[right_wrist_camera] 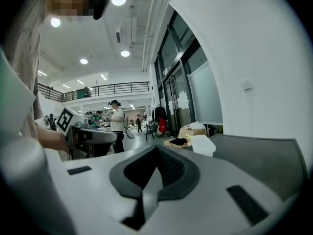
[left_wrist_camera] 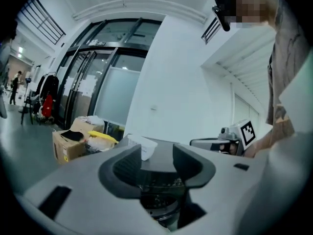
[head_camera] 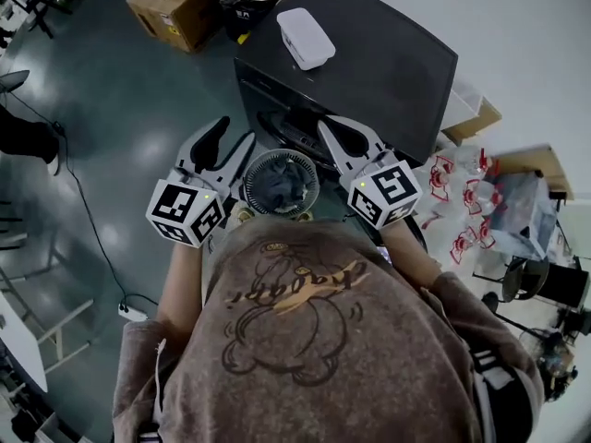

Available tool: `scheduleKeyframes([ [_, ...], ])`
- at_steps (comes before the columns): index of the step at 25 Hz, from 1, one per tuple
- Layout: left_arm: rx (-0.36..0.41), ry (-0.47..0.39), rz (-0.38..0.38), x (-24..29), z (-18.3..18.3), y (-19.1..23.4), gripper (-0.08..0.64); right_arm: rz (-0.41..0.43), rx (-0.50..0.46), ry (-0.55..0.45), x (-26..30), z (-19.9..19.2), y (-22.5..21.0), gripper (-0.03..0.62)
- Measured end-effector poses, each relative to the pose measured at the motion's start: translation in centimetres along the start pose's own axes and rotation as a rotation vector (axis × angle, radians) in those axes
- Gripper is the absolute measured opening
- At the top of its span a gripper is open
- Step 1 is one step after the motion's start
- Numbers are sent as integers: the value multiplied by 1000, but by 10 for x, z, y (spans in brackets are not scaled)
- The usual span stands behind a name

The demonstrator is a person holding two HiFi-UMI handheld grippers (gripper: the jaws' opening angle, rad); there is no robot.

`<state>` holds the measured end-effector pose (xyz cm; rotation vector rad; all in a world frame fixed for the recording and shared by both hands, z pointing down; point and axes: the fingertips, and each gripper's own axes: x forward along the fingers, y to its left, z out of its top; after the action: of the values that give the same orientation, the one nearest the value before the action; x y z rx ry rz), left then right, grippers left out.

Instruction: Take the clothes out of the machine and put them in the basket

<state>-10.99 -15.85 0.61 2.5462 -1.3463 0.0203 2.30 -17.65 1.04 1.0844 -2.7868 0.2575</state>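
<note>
A: Your left gripper (left_wrist_camera: 156, 149) has its 2 jaws spread. The ribbed black pads stand apart in its own view, with nothing between them, only the machine (head_camera: 388, 63) beyond

B: Your right gripper (right_wrist_camera: 156, 148) is the opposite. Its 2 dark pads run together to a point, tips pressed on each other, pinching nothing

A: You hold both in front of your chest, well apart. The left cube (head_camera: 185, 212) and the right cube (head_camera: 388, 192), blocky and white with black square markers, face up at you. Between the 2 grippers in the head view shows the machine's round porthole (head_camera: 282, 154)

B: That porthole has a pale ring with fine ribs round it, and the clothes (head_camera: 280, 185) show inside it as a crumpled grey-blue lump. Whether the door stands open or closed can't be told from the head view

A: The machine itself is a boxy cabinet, matte dark grey, with a flat top and sharp corners. On that top lies 1 white box (head_camera: 305, 37), smooth plastic, rectangular with rounded corners

B: Past the machine, on the glossy grey-green floor (head_camera: 120, 127), you have a brown cardboard box (head_camera: 171, 9) with its flaps open. To your right lies a heap of crinkled clear plastic bags (head_camera: 462, 212) printed in red

A: Your sweatshirt (head_camera: 305, 340) fills the lower part of the head view, a soft brownish-grey fabric with a cartoon figure drawn in dark outline
</note>
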Motion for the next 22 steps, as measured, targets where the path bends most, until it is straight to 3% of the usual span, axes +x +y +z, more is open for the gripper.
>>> scheduleKeyframes([
  [6, 10, -37, 10, -7, 7, 23, 7, 6, -2, -46, 1, 2, 9, -3],
  [15, 7, 0, -25, 9, -32, 30, 6, -99, 23, -25, -5, -33, -8, -3],
  [22, -15, 25, -37, 14, -38, 24, 6, -141, 60, -19, -9, -41, -13, -5],
])
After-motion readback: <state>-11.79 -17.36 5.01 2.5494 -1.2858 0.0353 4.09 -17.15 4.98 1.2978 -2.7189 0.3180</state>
